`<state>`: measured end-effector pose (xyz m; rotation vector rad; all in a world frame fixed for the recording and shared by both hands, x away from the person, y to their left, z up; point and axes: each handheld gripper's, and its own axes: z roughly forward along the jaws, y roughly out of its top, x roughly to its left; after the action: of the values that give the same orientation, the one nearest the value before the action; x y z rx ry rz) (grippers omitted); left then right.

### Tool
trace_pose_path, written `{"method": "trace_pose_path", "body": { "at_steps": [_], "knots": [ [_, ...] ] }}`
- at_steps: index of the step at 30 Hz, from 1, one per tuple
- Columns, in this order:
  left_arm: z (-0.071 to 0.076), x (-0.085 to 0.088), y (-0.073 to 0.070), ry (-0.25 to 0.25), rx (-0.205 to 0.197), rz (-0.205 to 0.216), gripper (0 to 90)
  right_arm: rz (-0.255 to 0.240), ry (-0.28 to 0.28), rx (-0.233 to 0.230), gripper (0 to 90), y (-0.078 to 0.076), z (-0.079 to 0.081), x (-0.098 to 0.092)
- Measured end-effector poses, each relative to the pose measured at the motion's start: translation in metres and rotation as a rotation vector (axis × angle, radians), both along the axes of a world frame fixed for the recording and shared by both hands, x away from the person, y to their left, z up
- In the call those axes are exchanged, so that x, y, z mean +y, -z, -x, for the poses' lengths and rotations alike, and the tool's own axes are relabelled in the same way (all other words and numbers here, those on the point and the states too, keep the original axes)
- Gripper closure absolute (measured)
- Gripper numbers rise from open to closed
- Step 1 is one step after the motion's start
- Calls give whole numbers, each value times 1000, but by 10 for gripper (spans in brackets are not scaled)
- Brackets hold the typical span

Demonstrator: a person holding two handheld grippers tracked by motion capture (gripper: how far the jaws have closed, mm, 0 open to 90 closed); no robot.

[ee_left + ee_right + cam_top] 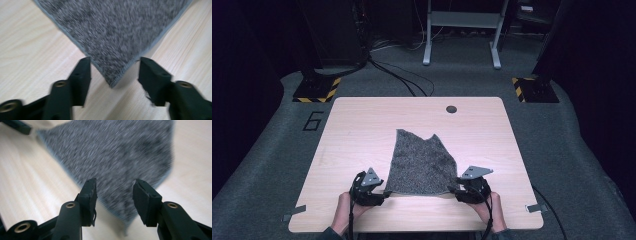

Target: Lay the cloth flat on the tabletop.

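Because the grey towel (422, 162) lay flat on the wooden table (362, 120) with both near corners between spread jaws, the likeliest trouble, as I judged it, was a pinch that missed the fabric — a corner this thin could slip under the lower jaw, or the jaws could scrape the tabletop and shove the cloth away instead of gripping it. An uneven grab was the other risk: if one side caught and the other did not, a lift would drag the towel askew and bunch it further, and its far edge already looked folded or rumpled. The left gripper (113, 72) stood wide open at the towel's near-left corner, whose stitched tip (112, 83) pointed down between the jaws, apparently touching neither. The right gripper (114, 195) was likewise open, somewhat less wide, at the towel's near-right corner, with fabric lying between and past its jaws — the blur there made it impossible to tell whether either jaw brushed the cloth. Neither tool held anything. The towel itself sat toward the near half of the table, its near edge running between the two grippers.
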<state>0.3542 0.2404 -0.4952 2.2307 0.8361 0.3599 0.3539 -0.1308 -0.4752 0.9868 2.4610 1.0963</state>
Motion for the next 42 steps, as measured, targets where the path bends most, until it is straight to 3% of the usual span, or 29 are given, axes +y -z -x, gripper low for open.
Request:
{"method": "trace_pose_path", "body": {
  "at_steps": [3,4,5,6,8,11,13,14,15,18,24,27,28,30,34,35,38,40,42],
  "knots": [
    [-12,2,-16,-40,-34,65,255,-28,27,-37,504,-15,-12,-5],
    [-12,2,-16,-40,-34,65,212,-37,35,-46,500,-17,-17,-4],
    [-23,-2,-22,-55,-35,84,188,-38,36,-54,490,-18,-24,-2],
    [-31,-6,-23,-60,-45,76,178,-39,50,-53,492,-17,-30,2],
    [-47,-16,-19,-73,-27,71,168,-17,50,-43,500,-10,-44,13],
    [-68,-34,-4,-62,12,33,158,15,38,-4,532,11,-62,32],
    [-73,-43,8,-66,26,1,157,28,34,18,565,22,-67,41],
    [-73,-43,8,-66,26,1,159,42,32,25,571,26,-67,44],
    [-73,-48,16,-60,56,-25,161,54,28,27,582,30,-66,47],
    [-61,-50,23,-64,25,-63,169,82,24,37,615,37,-61,51],
    [-44,-45,24,-68,0,-65,169,61,16,55,632,39,-44,53],
    [-31,-41,26,-69,2,-50,160,81,-21,71,607,36,-36,53],
    [-29,-39,25,-56,8,-64,156,63,-13,43,613,33,-33,51],
    [-25,-38,26,-56,4,-52,153,-7,5,-22,622,21,-30,45],
    [-22,-37,28,-64,-8,-38,143,-24,52,-62,600,-2,-50,39],
    [-22,-34,28,-64,10,-27,138,-19,63,-55,596,-5,-58,38],
    [-20,-32,32,-78,-10,5,128,-10,93,-38,570,-6,-84,38],
    [-20,-31,32,-72,-9,5,128,5,102,-20,563,-4,-92,39],
    [-20,-31,32,-72,-12,8,128,20,140,14,560,4,-114,45]
  ]
}}
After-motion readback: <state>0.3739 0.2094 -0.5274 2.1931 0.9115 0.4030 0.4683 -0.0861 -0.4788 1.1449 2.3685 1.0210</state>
